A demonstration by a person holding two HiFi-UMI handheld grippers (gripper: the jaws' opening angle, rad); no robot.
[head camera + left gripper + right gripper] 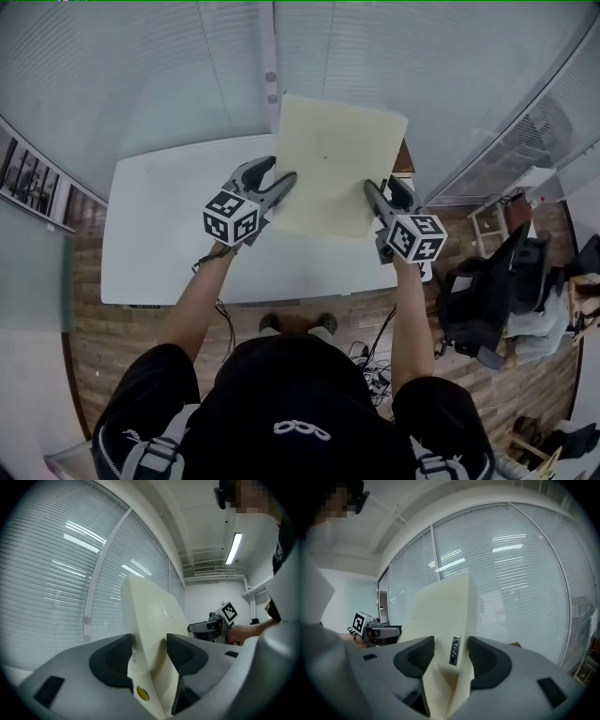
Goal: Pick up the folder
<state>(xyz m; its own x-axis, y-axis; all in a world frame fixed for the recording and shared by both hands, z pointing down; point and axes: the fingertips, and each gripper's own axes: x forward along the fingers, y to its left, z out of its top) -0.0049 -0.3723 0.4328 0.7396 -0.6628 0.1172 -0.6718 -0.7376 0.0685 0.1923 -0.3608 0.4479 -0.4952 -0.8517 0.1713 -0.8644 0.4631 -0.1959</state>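
Note:
The cream folder [333, 164] hangs in the air above the white table [159, 225], held by its two near corners. My left gripper [281, 187] is shut on its left corner, and my right gripper [375, 192] on its right corner. In the left gripper view the folder [150, 616] stands on edge between the dark pads of the left gripper [149, 645], a yellow stud near its lower edge, with the right gripper [211, 626] beyond. In the right gripper view the folder [445, 606] fills the gap of the right gripper [451, 651], and the left gripper [382, 631] shows at far left.
Window blinds [187, 75] run behind the table. A black office chair [478, 300] stands to the right on the wooden floor. Cables [370, 361] lie under the table's near edge, by the person's feet.

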